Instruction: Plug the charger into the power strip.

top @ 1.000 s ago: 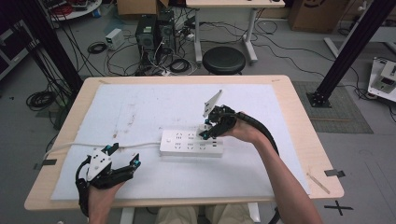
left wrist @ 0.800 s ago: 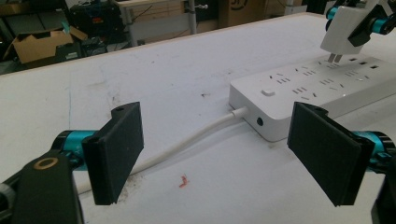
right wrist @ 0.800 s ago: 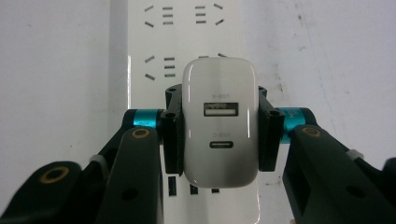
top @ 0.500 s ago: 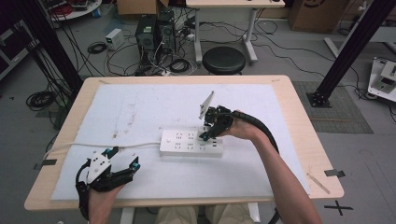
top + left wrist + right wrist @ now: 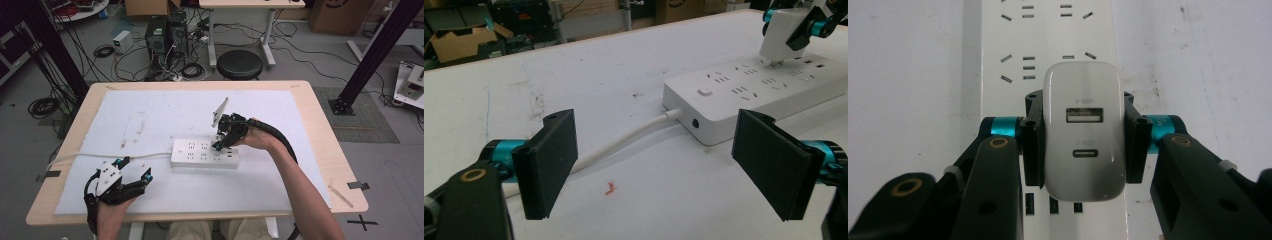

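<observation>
Fingers [image 5: 1134,142] of the right gripper [image 5: 1083,145] are clamped on a white charger [image 5: 1084,132], one pad pressed flat against each of its side walls. Its outer face, with two ports one above the other, looks straight back along the jaws in the right gripper view. Directly beyond the fingertips lies a white power strip [image 5: 1048,35], its rows of sockets running away from the pads. In the left gripper view the charger [image 5: 781,35] stands upright over the far end of the strip, its metal prongs at the socket face; whether they are partly seated or only touching cannot be told. In the high view the right gripper [image 5: 223,140] points down at the strip's right end, with the person's right hand [image 5: 250,137] close behind it.

Fingers [image 5: 551,162] of the left gripper [image 5: 659,165] stand wide apart with nothing between them. Ahead of the pads and off toward the right-hand one is the near end of the power strip [image 5: 749,95], with its button and its white cord [image 5: 624,142], which passes across the gap without touching either pad. A small red mark [image 5: 610,188] on the white mat [image 5: 599,75] sits just in front of the open pads. In the high view the left gripper [image 5: 132,172] rests low over the mat, well apart from the strip [image 5: 205,154].
</observation>
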Action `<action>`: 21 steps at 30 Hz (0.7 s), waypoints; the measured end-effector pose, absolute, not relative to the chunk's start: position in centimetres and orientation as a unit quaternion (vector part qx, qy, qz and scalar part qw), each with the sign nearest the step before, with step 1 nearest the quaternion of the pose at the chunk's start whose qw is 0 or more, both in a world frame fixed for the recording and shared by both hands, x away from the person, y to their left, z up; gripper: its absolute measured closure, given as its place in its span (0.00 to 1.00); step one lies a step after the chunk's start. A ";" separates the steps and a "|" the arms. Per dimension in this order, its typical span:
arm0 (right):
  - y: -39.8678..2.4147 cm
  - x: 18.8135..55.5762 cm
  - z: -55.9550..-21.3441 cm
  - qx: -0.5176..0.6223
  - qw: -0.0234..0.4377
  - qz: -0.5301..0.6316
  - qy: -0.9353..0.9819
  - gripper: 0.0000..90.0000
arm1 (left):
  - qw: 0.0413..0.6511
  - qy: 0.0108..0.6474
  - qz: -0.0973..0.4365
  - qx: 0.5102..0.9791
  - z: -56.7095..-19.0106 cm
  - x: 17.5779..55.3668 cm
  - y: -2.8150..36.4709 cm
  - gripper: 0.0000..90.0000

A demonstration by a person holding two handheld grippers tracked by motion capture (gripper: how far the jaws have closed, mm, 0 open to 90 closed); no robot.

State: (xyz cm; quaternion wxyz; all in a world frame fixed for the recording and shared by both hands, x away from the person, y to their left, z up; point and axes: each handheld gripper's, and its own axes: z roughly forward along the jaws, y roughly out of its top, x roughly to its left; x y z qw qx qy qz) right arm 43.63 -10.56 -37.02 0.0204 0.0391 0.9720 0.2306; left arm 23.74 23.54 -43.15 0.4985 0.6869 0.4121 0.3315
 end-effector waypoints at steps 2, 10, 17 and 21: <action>-10.7 43.8 -37.1 0.039 0.015 0.237 0.971 0.71 | 0.501 0.413 0.331 0.685 -43.1 23.7 23.6 0.20; -10.9 43.6 -37.3 0.015 0.023 0.247 0.969 0.71 | 0.501 0.413 0.333 0.684 -42.9 23.5 23.8 0.20; -11.2 43.6 -37.4 0.020 0.023 0.253 0.967 0.71 | 0.499 0.414 0.336 0.683 -42.8 23.1 24.2 0.20; -11.5 43.5 -37.5 0.022 0.025 0.263 0.964 0.71 | 0.499 0.419 0.337 0.680 -42.9 22.9 24.6 0.20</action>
